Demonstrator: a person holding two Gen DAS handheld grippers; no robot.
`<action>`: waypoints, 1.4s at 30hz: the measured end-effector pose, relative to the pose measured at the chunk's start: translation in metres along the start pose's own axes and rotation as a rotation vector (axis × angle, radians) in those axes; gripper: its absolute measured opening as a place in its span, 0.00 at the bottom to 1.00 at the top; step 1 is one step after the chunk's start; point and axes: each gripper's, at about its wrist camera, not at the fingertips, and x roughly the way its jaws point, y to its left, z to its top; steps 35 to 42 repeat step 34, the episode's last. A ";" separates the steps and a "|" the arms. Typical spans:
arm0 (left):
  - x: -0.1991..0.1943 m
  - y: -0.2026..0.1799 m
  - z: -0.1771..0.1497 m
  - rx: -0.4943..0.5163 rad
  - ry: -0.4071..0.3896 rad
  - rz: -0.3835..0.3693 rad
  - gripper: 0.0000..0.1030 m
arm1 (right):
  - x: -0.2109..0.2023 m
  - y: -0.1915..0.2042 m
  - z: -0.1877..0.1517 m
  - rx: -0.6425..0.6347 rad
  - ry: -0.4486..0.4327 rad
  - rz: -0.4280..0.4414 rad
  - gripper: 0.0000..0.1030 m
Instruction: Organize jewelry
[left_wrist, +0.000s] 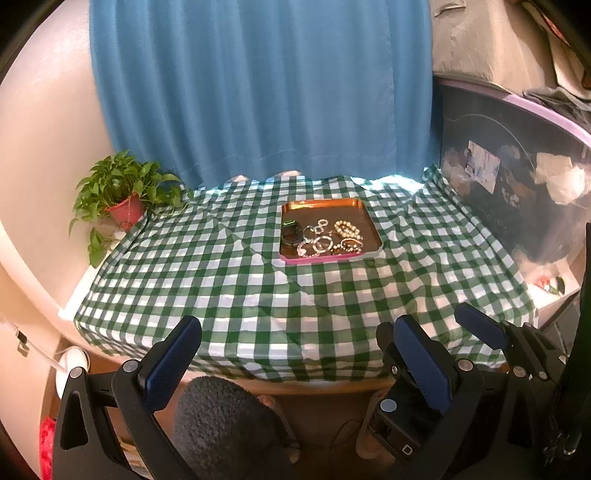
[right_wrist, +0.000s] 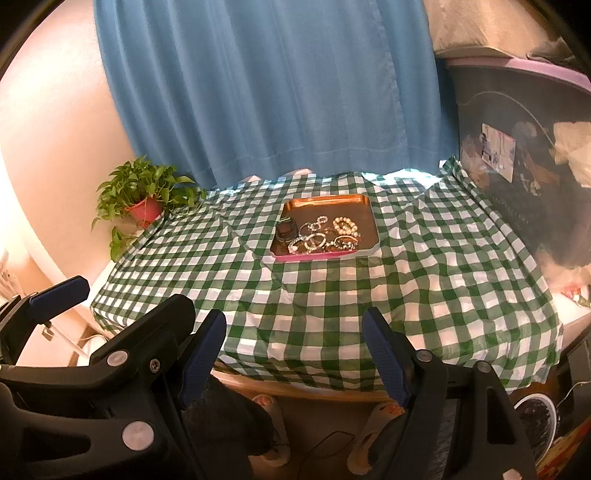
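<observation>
I'm holding both hand-held grippers back off the near edge of the surface, angled down at it. My left hand-held gripper (left_wrist: 291, 354) is standing wide open, nothing between the pads. My right hand-held gripper (right_wrist: 295, 347) is also gaping open and empty, just beside the left one.

Directly ahead of both, the checked cloth (left_wrist: 229, 295) is lying wrinkled and bare. Farther ahead, well apart from my fingertips, the tray (left_wrist: 364, 210) is sitting with the jewelry (left_wrist: 328, 238) heaped in its near half: a dark watch (left_wrist: 290, 233) on the left, silvery rings and chains in the middle, a pearl bracelet (left_wrist: 346, 229) to the right, all touching and overlapping.

Risk as I judge it: pieces are tangled, so pinching one could drag its neighbours out or slide the tray on the loose cloth. Thin chains may slip through the wide pads. The raised rim could block a low approach.

Far left, a potted plant (left_wrist: 123, 195); behind, a blue curtain (left_wrist: 258, 92).
</observation>
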 end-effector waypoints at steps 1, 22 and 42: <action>0.000 -0.001 -0.002 0.000 0.001 -0.001 1.00 | 0.001 0.000 0.000 0.003 0.004 0.002 0.71; -0.015 -0.010 0.000 0.015 -0.021 -0.015 1.00 | -0.010 0.001 0.000 0.007 -0.020 -0.008 0.71; -0.021 -0.011 0.004 0.024 -0.016 0.008 1.00 | -0.006 0.002 0.004 0.008 -0.017 0.006 0.71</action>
